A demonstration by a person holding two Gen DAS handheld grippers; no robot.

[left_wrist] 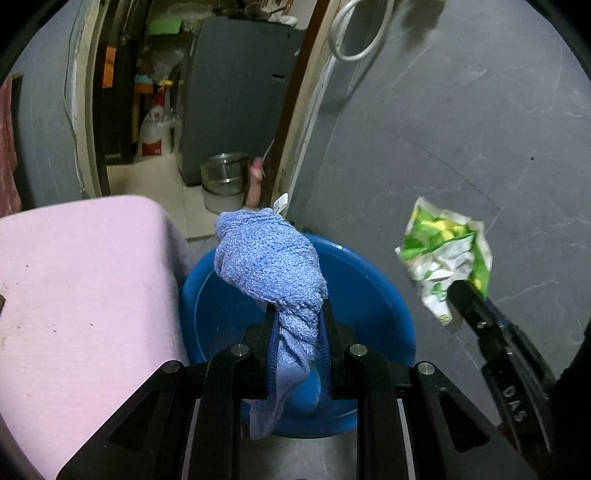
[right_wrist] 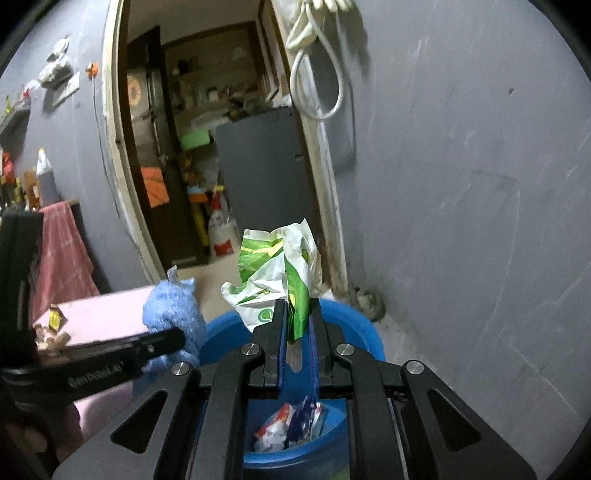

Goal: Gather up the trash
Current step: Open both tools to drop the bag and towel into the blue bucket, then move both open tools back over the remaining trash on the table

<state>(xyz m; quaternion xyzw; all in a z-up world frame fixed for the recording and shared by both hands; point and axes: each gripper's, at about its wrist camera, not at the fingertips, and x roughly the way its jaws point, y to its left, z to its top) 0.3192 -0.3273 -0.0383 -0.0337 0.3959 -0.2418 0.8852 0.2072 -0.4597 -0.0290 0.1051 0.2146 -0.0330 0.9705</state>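
My left gripper (left_wrist: 297,314) is shut on a bunched blue terry cloth (left_wrist: 269,254), which hangs just above a blue plastic basin (left_wrist: 373,295). To its right, my right gripper (left_wrist: 458,293) pinches a crumpled green-and-white plastic wrapper (left_wrist: 443,251) in front of the grey wall. In the right wrist view the right gripper (right_wrist: 298,310) is shut on that wrapper (right_wrist: 273,273) above the basin (right_wrist: 356,321). Crumpled red, white and blue wrappers (right_wrist: 291,424) lie in the basin's bottom. The left gripper (right_wrist: 177,338) with the blue cloth (right_wrist: 173,306) sits at the left.
A pink-covered surface (left_wrist: 81,295) borders the basin on the left. The grey wall (left_wrist: 461,129) stands close on the right, with a white cable loop (left_wrist: 358,33) hanging on it. Through the doorway are a steel pot (left_wrist: 223,171) and a grey cabinet (left_wrist: 236,92). A red cloth (right_wrist: 62,251) hangs at far left.
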